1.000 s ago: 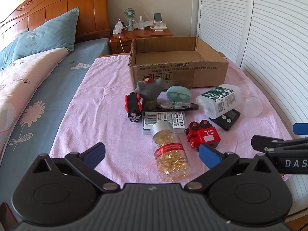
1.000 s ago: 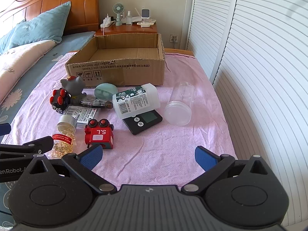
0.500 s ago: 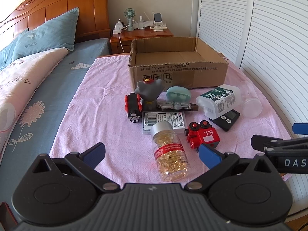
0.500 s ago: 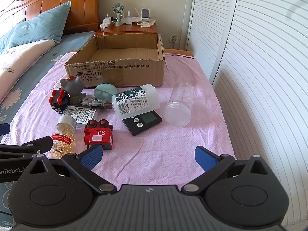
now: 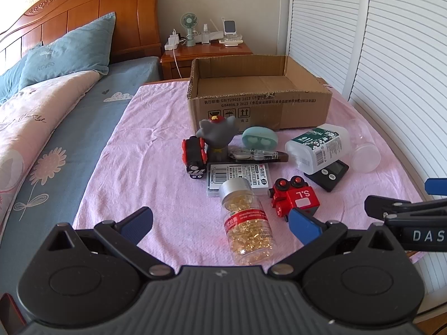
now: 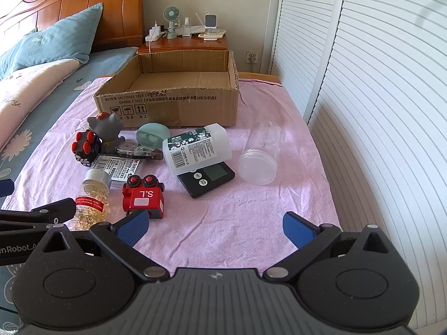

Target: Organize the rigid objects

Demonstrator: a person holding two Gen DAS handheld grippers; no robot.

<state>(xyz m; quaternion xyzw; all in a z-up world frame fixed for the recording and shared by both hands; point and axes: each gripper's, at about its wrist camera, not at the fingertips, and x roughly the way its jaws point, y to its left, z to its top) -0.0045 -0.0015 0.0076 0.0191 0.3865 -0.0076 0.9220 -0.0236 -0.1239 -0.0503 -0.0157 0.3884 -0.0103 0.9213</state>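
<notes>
The left tool (image 5: 220, 222) and the right tool (image 6: 215, 224) both hover spread wide and empty over the pink-clothed desk (image 6: 223, 223), so the sorting looks barely begun. Nearest the left tool lies the capsule bottle (image 5: 247, 217), beside a red toy train (image 5: 293, 198). The next move probably calls for closing on that bottle and carrying it to the empty cardboard box (image 5: 259, 106) at the far edge.

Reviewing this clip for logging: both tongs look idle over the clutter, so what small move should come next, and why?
Probably ease the left tongs forward and down around the capsule bottle. They are open and empty, and the bottle lies on its side right between their fingertips, nearest of all the items. The cardboard box behind the clutter looks empty, so nothing seems sorted yet. The right tongs are open too.
</notes>
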